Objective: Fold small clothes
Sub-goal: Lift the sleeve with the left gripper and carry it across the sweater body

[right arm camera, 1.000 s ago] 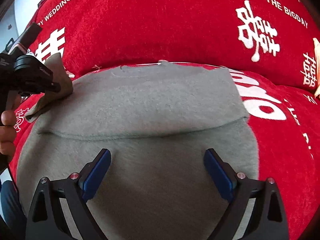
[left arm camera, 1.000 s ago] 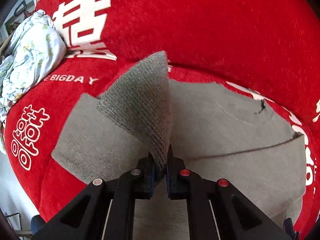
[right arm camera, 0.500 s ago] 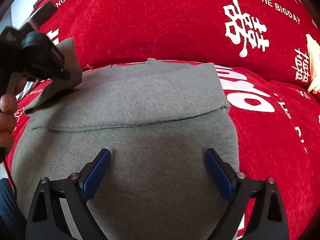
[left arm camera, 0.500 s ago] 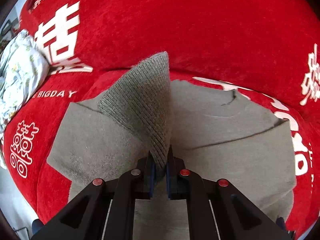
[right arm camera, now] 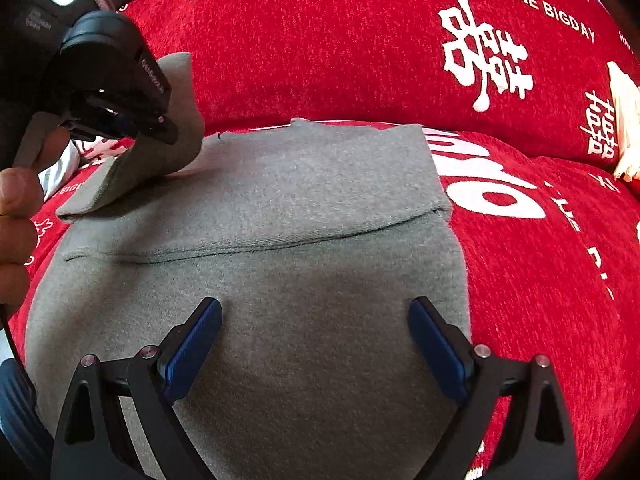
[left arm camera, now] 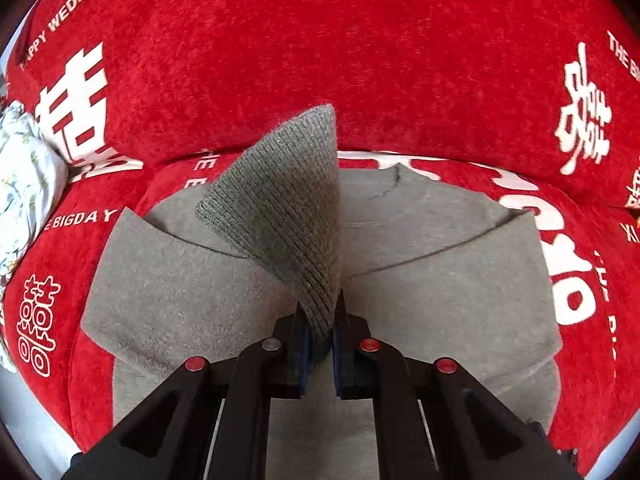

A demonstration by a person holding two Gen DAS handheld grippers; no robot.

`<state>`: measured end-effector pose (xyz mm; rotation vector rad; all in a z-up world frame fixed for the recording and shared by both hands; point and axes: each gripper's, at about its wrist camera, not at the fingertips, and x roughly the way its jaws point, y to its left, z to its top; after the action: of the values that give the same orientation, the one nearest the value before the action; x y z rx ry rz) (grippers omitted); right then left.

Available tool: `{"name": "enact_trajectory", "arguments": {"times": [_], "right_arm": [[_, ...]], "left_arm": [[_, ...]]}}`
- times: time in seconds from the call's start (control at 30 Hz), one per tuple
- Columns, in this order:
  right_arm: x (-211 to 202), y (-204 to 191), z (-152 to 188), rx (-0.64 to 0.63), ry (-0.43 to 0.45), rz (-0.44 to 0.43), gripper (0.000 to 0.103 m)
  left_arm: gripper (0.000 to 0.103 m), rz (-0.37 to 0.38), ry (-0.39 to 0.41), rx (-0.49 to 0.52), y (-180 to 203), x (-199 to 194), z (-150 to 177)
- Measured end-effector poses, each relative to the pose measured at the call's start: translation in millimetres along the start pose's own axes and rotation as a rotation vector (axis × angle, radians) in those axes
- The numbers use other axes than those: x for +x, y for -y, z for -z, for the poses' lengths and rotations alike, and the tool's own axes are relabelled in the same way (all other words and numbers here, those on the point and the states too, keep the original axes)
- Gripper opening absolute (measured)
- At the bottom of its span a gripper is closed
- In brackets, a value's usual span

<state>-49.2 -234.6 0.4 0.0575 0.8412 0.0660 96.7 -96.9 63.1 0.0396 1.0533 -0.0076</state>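
A grey knit sweater point(left arm camera: 440, 288) lies flat on a red sofa seat; it also shows in the right wrist view point(right arm camera: 280, 208), with its right sleeve folded across the body. My left gripper point(left arm camera: 319, 320) is shut on the ribbed cuff point(left arm camera: 288, 208) of the left sleeve and holds it up over the sweater's body. In the right wrist view this gripper point(right arm camera: 160, 128) hangs at the upper left with the sleeve point(right arm camera: 132, 164) draped below it. My right gripper point(right arm camera: 316, 332) is open and empty, just above the sweater's lower part.
The red sofa point(left arm camera: 320, 60) has white lettering on its seat and backrest. A floral white cloth point(left arm camera: 20, 192) lies at the far left of the seat. A pale object point(right arm camera: 624, 120) sits at the right edge by the backrest.
My left gripper has carried the sleeve cuff rightward over the sweater's body. My right gripper has drawn back slightly and stays open.
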Motion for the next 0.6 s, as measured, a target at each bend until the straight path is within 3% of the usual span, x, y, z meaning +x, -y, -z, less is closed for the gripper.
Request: {"name": "enact_trajectory", "arguments": {"times": [0.6], "right_arm": [[-3, -4, 7, -0.034, 0.015, 0.026, 0.096]], "left_arm": [[0.009, 0.037, 0.012, 0.059, 37, -10, -2]]}}
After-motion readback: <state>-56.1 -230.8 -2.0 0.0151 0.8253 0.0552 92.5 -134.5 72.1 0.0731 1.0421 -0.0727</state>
